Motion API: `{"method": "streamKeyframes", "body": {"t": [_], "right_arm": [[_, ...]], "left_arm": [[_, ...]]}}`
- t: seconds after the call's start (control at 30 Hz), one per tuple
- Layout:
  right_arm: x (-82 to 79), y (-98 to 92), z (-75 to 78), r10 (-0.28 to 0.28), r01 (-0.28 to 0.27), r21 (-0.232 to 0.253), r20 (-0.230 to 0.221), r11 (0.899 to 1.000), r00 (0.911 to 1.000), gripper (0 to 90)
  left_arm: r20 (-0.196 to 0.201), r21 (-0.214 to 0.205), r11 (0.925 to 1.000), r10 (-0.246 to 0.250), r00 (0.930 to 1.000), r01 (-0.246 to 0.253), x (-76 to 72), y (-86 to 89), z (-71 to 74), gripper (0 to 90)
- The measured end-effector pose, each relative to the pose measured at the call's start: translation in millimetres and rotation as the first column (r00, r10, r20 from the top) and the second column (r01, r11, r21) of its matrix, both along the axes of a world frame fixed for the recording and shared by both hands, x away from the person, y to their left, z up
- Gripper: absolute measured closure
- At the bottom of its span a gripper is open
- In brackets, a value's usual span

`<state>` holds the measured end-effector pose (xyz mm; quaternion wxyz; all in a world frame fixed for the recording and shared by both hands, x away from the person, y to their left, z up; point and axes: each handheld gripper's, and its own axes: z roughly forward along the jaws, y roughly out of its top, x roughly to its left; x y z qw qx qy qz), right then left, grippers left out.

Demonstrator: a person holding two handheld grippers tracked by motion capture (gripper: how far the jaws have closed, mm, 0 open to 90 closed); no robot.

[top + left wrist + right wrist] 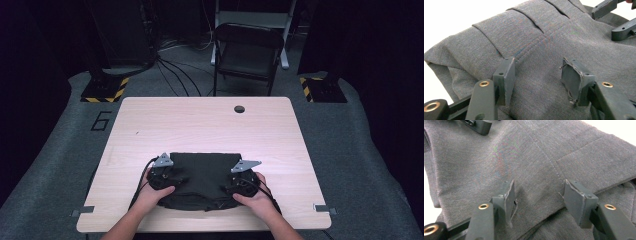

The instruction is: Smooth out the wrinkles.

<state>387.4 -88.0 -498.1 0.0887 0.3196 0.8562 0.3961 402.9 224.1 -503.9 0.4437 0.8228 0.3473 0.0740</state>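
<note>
While both claws stand spread with nothing pinched, the folded dark grey garment (202, 180) lies flat at the near edge of the bench (210, 125), right under them. Its long side runs left to right; the left claw (537, 72) rests on its left part, the right claw (537, 195) on its right, each equally near. No label or writing can be read on the cloth.

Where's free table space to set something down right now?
The far half of the light wooden table is bare, from the folded dark grey fabric garment to the round cable hole. Side strips left and right of the garment are free too. The near edge is crowded: left gripper, right gripper, both hands.
</note>
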Motion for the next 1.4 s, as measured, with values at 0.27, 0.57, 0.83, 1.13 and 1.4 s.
{"method": "streamKeyframes", "body": {"t": [0.27, 0.57, 0.83, 1.13, 1.4], "right_arm": [[-5.0, -1.3, 12.6, -0.016, 0.016, 0.019, 0.001, 1.0, 0.9999, 40.3], [-11.5, -7.8, 27.9, -0.027, 0.026, 0.049, 0.023, 0.998, 0.9994, 39.6], [-12.3, -18.9, 38.8, -0.053, 0.05, 0.043, 0.055, 0.998, 0.9971, 39.6], [-7.7, -33.8, 55.6, -0.069, 0.067, 0.048, 0.046, 0.997, 0.9965, 39.6], [-11.4, -57.1, 57.8, -0.132, 0.129, 0.053, 0.045, 0.99, 0.9903, 39.5]], "left_arm": [[0.021, -0.011, 0.9997, 0.023, 0.9995, -0.023, -3.8, 4.5, 12.3, 40.5], [0.042, -0.036, 0.9977, 0.059, 0.9974, -0.057, -9.7, 16.9, 27.8, 40.1], [0.062, -0.037, 0.9937, 0.108, 0.9922, -0.106, -9.1, 32.1, 41.6, 40.2], [0.046, -0.065, 0.9818, 0.182, 0.9823, -0.178, -9.4, 47.3, 54.7, 40.0], [0.033, -0.038, 0.9755, 0.218, 0.9754, -0.217, -19.5, 67.0, 51.5, 39.4]]}}
